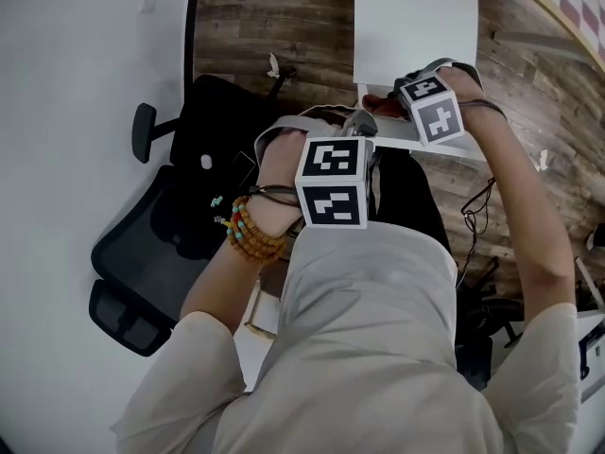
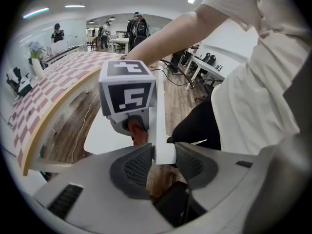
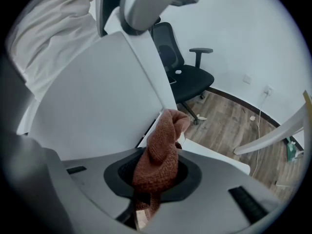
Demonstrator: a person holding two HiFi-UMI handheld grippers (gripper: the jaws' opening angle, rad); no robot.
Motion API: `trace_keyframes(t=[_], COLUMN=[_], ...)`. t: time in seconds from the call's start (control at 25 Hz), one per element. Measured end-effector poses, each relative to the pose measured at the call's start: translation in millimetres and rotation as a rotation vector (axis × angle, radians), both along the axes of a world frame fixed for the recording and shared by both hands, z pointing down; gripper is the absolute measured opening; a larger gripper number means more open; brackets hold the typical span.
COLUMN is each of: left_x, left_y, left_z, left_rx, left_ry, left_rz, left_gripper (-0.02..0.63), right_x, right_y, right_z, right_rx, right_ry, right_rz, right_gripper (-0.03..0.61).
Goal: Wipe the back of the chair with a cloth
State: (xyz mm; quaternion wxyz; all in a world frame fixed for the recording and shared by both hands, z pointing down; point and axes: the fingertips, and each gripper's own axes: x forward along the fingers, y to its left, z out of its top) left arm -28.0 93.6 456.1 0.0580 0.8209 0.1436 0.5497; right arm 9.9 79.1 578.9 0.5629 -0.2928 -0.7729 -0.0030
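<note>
The cloth is a rust-brown knitted rag, bunched into a thick twist and pinched in the jaws of the right gripper. A rounded tuft pokes out past the tips and sits against the side edge of the chair back. It looks soft, light and limp, with a coarse weave that should drag a little on a smooth surface rather than skate. The bunched middle is the sensible place to clamp it, leaving enough loose fabric ahead of the jaws that the knit meets the panel and the hard tips do not. A loose knit like this can creep out of a grip under sideways rubbing, so firm pressure on the wad matters. The chair back itself reads as a thin, stiff, smooth white panel, probably plastic, unlikely to flex much under wiping. The left gripper has its jaws closed on the panel's narrow edge, both pads bearing on the white slab from either side. That edge is the natural handhold, because the flat faces offer nothing to pinch. The chair seems light, and its white seat stands over a wooden floor, so it could shift or tip if pushed without that steadying hold. A black office chair stands well apart by the wall.
</note>
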Motion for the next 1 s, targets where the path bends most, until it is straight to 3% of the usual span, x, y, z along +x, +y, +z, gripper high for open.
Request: trace_keyframes(t=[0.64, 1.0], left_x=[0.7, 1.0], left_y=[1.9, 2.7], left_z=[2.3, 3.1], left_rx=[0.004, 0.007], left_ry=[-0.027, -0.032], left_rz=[-0.003, -0.004], left_gripper=[0.183, 0.186], right_x=[16.0, 30.5], right_y=[4.7, 7.4], right_z=[-83.8, -84.4], right_rx=[0.133, 0.154], right_ry=[-0.077, -0.055], right_rz=[-0.076, -0.107], right_gripper=[0.078, 0.078])
